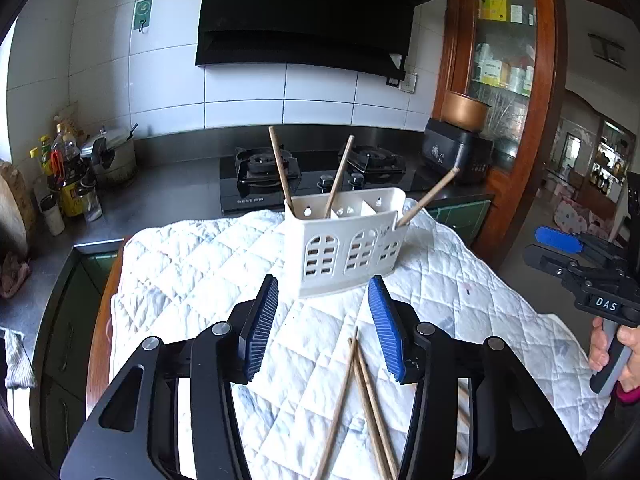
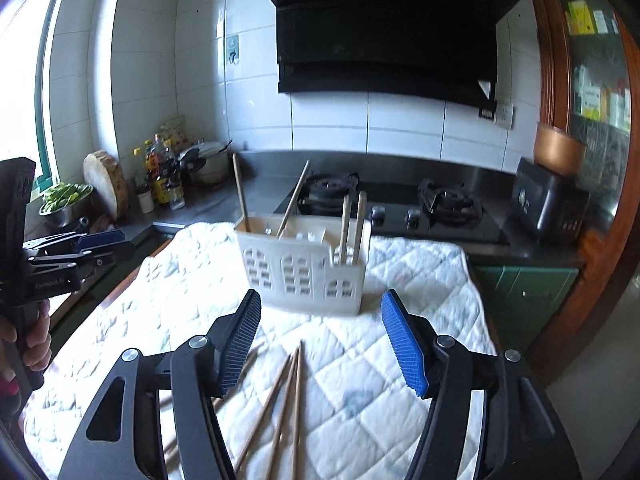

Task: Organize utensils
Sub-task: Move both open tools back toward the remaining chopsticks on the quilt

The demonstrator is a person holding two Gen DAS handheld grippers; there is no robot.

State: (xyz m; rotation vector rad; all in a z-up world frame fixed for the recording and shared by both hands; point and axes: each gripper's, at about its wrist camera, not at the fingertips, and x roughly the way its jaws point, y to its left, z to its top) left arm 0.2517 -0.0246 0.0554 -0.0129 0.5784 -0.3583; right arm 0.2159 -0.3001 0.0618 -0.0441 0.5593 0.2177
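1. Left wrist view: the left tool (image 1: pixel 323 326) has its blue pads spread wide with nothing between them, hanging over a white quilted cloth (image 1: pixel 192 268) on the counter.
2. Just past it stands the white utensil holder (image 1: pixel 345 248), with three chopsticks leaning out of its compartments: one at the left (image 1: pixel 281 168), one in the middle (image 1: pixel 339 176), one tilting hard right (image 1: pixel 428 196).
3. Loose chopsticks (image 1: pixel 362 396) lie crossed on the cloth, below and between the pads.
4. The right tool (image 1: pixel 558 240) shows at the far right edge, side-on, so I can't tell its state from here.
5. Right wrist view: the right tool (image 2: pixel 322 338) is spread wide too, gripping nothing.
6. Holder (image 2: pixel 304 272) sits just ahead; here two sticks (image 2: pixel 352 224) stand side by side in its right compartment.
7. More loose chopsticks (image 2: pixel 286 396) lie on the cloth (image 2: pixel 420 292) beneath the pads.
8. Gas stove (image 2: pixel 384 208) sits behind the cloth.
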